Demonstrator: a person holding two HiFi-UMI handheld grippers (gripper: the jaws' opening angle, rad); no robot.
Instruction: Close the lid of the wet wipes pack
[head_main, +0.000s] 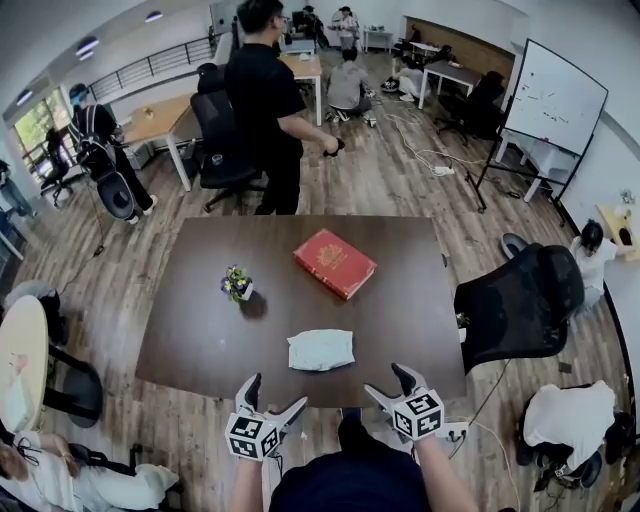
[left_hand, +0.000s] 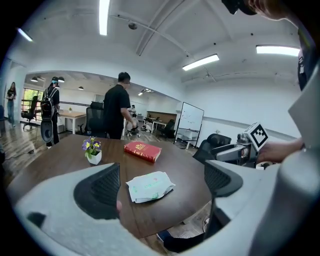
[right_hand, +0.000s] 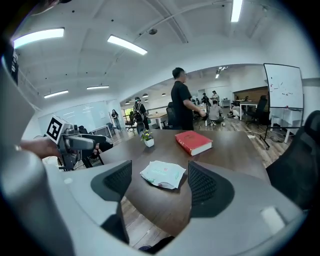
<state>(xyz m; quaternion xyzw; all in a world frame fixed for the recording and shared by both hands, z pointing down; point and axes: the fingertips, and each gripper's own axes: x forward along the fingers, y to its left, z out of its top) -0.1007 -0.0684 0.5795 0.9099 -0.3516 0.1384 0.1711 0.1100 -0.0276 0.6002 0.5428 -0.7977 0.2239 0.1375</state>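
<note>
Grey plastic jaws on both sides are spread wide with nothing between them. Our left gripper (head_main: 275, 392) and right gripper (head_main: 386, 381) hang side by side just off the near edge of the table (head_main: 200, 340), aimed in at the wet wipes pack (head_main: 321, 350) and touching nothing. The pack lies flat on the dark wood, close to the middle of that near edge and roughly between the two grippers. Honestly, we can't make out a raised flap in any view. The top looks flat, so the lid may already be down, or it's just too small to read. That fits a pack waiting to be pressed shut as well as one already shut, so we'd say a closer look at its top comes before anything else. Further out, a red book (head_main: 335, 263) sits toward the far edge and a little flower pot (head_main: 237, 285) toward the left one, both well apart from the pack.
</note>
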